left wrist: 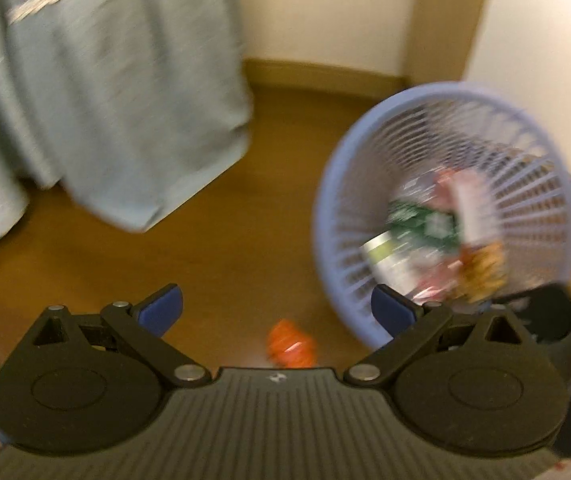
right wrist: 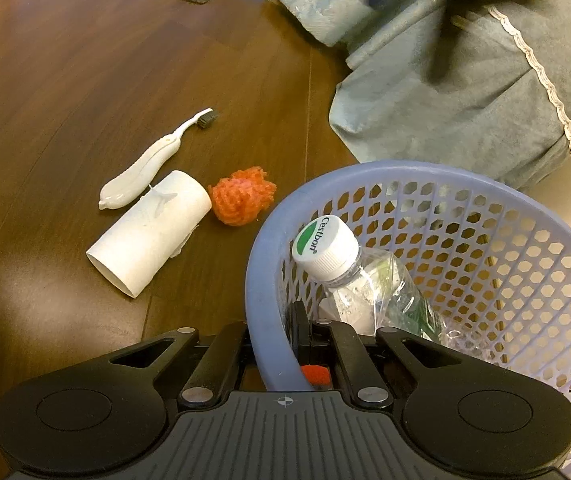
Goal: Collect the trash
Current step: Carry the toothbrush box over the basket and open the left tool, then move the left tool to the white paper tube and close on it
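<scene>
The lavender mesh basket (right wrist: 437,248) sits tilted on the brown wooden floor (right wrist: 65,80), and the right tool (right wrist: 285,344) is clamped tight on its near rim at 6 o'clock in the right wrist view, one finger outside the wall and one inside. A clear water bottle (right wrist: 357,280) with a white-and-green cap lies in the basket, cap toward 10 o'clock. In the blurred left wrist view the basket (left wrist: 325,216) stands at 3 o'clock, with green, white and red wrappers (left wrist: 437,232) piled inside.

The left tool (left wrist: 277,312) is spread wide with nothing between its blue fingers (left wrist: 161,308); its right finger overlaps the basket's rim in the view, though whether it touches cannot be told. An orange crumpled scrap (left wrist: 289,346) lies on the floor just below the gap.

In the right wrist view, at 9 to 10 o'clock of the basket, an orange fuzzy ball (right wrist: 241,196) touches a white cardboard tube (right wrist: 149,232), and a white toothbrush (right wrist: 153,160) lies just beside the tube. Grey-blue cloth (right wrist: 445,92) with a lace trim hangs at 1 o'clock
</scene>
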Action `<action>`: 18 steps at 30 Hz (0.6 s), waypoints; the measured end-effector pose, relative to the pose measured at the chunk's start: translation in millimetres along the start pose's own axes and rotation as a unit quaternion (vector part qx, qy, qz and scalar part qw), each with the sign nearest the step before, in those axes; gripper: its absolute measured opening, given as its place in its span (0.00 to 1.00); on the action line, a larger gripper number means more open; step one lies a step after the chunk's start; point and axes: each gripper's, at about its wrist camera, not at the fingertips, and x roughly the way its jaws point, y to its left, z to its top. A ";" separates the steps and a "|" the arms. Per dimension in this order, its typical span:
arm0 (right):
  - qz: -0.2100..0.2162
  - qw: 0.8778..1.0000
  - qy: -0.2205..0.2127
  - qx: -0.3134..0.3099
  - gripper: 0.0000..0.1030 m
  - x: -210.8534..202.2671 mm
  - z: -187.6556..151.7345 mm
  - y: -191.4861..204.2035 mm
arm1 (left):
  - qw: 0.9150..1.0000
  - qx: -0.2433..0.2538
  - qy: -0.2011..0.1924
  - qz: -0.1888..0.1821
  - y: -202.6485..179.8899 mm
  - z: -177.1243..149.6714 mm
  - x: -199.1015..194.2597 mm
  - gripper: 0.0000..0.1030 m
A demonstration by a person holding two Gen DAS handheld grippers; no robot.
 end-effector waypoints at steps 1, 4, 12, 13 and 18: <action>0.000 1.000 0.000 -0.001 0.01 0.1 0.0 0.2 | 1.000 -0.009 0.004 0.009 7.1 -5.7 2.0 0.96; -0.001 1.000 0.001 -0.003 0.01 1.0 -0.8 0.4 | 0.999 -0.027 0.021 0.026 18.3 -22.7 5.0 0.95; -0.013 1.000 0.012 -0.003 0.01 6.6 -7.0 -5.5 | 0.997 -0.034 0.058 0.022 11.2 -66.2 21.3 0.94; -0.014 1.000 0.014 -0.002 0.01 6.9 -7.9 -6.6 | 0.998 -0.026 0.060 0.010 9.1 -70.4 22.5 0.94; -0.015 1.000 0.015 -0.002 0.01 6.6 -11.6 -8.7 | 0.995 0.039 0.069 -0.065 -18.3 -85.3 36.8 0.95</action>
